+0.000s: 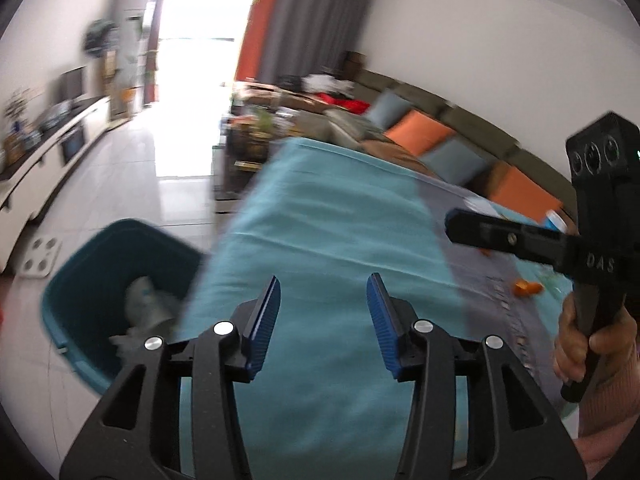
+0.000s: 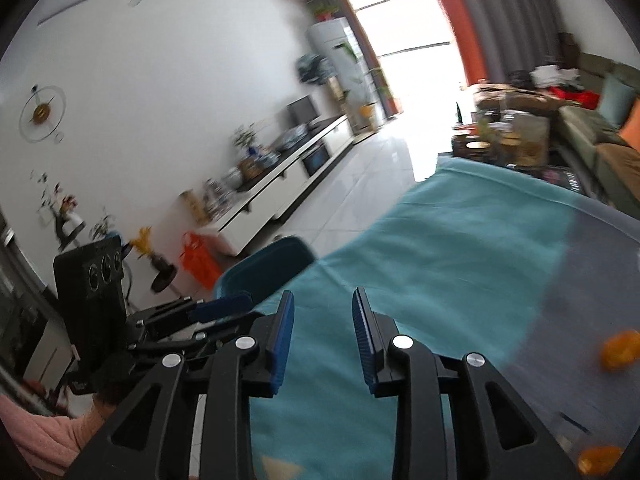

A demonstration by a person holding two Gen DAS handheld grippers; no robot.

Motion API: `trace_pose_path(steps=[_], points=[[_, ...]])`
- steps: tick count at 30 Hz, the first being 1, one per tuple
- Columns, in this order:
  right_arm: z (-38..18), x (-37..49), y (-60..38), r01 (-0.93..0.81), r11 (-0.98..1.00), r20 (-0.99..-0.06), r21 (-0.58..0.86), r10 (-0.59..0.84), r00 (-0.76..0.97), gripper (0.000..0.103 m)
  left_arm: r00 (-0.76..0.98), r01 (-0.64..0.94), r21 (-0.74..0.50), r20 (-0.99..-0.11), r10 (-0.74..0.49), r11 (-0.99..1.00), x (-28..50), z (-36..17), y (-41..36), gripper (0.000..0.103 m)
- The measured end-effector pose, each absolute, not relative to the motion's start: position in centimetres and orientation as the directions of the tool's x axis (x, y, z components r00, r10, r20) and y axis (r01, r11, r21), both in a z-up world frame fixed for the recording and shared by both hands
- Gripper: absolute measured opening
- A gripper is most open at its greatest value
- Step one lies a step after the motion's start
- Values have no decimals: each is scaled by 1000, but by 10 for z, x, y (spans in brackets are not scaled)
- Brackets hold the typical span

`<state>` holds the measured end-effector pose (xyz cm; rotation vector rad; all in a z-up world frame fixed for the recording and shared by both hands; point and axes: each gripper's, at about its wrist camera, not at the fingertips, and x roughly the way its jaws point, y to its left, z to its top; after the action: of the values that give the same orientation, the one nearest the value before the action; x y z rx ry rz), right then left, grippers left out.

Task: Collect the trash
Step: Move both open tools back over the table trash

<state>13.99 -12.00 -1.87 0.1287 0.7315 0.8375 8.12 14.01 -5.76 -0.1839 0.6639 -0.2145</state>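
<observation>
Motion blur smears the pale crumpled trash inside the teal bin, so what it is cannot be told, and the left gripper's frame hides the bin's near rim. The orange scraps on the grey part of the table cloth are blurred shapeless, and one is cut by the picture's lower edge. A blue-and-white object behind the right gripper is mostly hidden.
</observation>
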Motion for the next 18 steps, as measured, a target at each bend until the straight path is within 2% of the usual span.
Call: trace_pose_path(steps=[10,14,18], points=[[-29,116,-234,-407,844,-556,350,536,635,28,627,400,-255,-624,-466,880,106,-65,22,45],[-36,112,-277,-308,884,-562,352,463,685,29,581,471,-240,-641,-503,849,114,-69,-23,45],[-40,106,-316,-214,912,-558,349,386,735,34,532,510,-240,-666,-523,826,130,-77,-61,45]])
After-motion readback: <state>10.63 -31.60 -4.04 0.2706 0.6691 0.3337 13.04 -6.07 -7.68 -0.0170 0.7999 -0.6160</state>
